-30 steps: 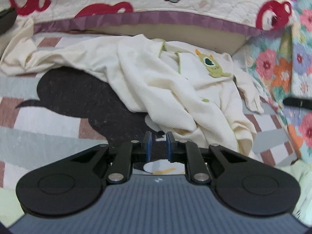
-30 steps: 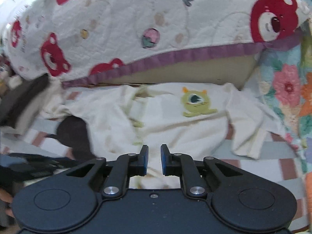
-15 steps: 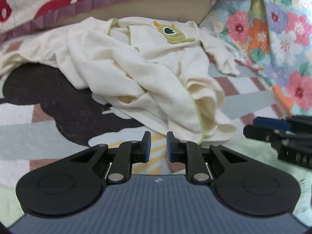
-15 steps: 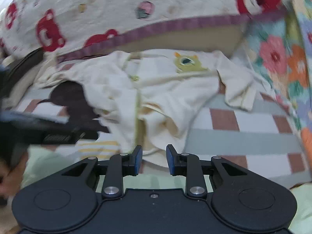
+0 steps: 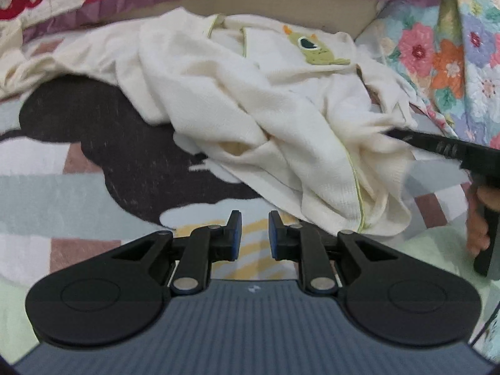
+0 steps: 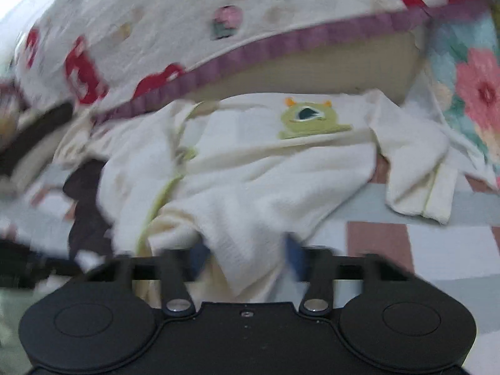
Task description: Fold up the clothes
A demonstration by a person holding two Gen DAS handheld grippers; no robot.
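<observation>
Right tool (image 6: 247, 256) has dropped onto the near hem of the cream garment (image 6: 250, 187) since half a second ago. Its jaws now stand wider, a fold of cloth between them. The blur keeps me from seeing whether the pads press on it. My left tool (image 5: 253, 231) hovers over the patterned mat (image 5: 78, 187), jaws a narrow gap apart and holding nothing, just short of the garment's edge. The garment lies crumpled on the mat, green monster patch (image 6: 309, 118) facing up at its far side. Beyond it hangs the bear-print quilt (image 6: 156, 15), with floral fabric (image 5: 437, 56) on the right.
</observation>
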